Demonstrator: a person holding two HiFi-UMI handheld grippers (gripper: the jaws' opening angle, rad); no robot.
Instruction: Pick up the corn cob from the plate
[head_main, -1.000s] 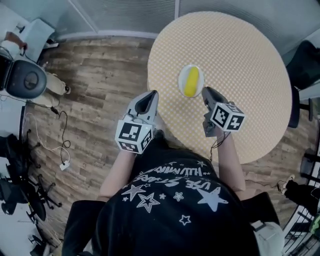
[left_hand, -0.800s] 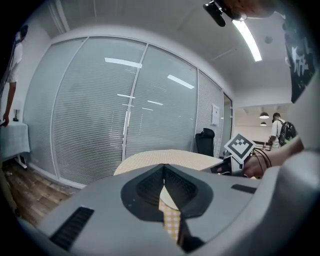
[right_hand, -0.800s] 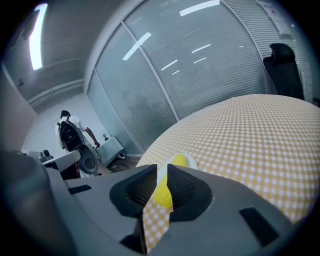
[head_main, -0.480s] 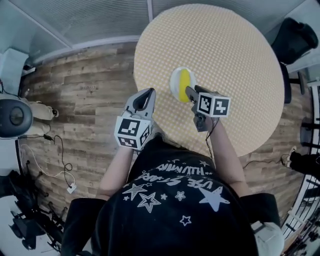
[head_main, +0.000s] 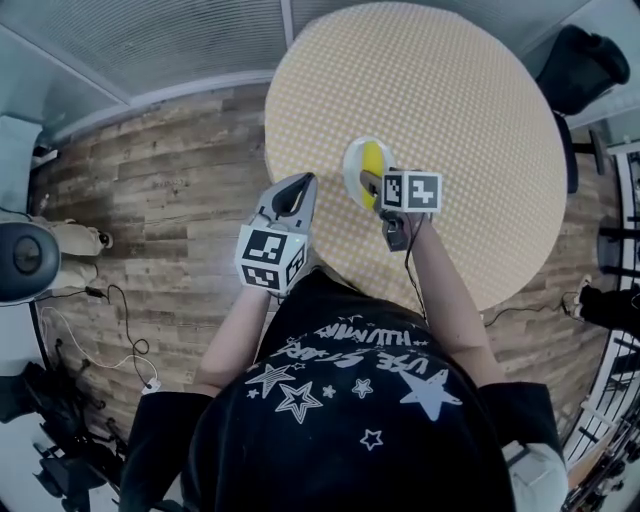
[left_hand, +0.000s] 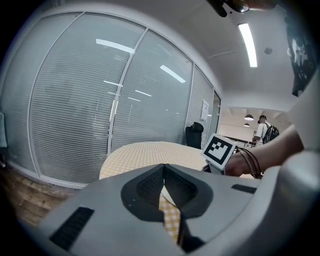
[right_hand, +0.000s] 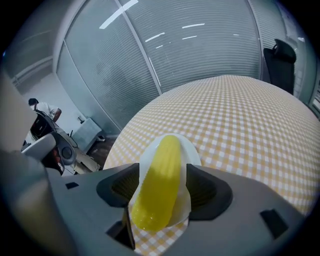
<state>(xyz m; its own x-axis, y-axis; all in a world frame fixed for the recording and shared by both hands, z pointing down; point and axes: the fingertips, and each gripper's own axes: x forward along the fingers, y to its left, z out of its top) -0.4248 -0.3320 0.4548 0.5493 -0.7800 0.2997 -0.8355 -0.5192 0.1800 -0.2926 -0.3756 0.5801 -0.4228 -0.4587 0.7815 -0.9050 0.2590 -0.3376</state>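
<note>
The corn cob (right_hand: 159, 185) is glossy yellow and the plate (right_hand: 192, 150) under it plain white. The counter (head_main: 460, 110) wears a fine yellow-and-white check, while the floor (head_main: 170, 170) shows brown-grey wood-grain planks. The person's shirt (head_main: 350, 410) is black, printed with white stars and lettering

Office meeting area

Glass partitions with blinds (left_hand: 75, 100), ceiling strip light (left_hand: 247, 42), swivel chair (head_main: 22, 260) and wood-plank floor (head_main: 170, 180) show it.

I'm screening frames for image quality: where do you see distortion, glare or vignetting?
Head view: evenly lit, fisheye bows the floor planks. Left gripper view: dark vignetted corners, light reflections streak the glass wall. Right gripper view: bowed blinds, small glints on the corn cob.
</note>
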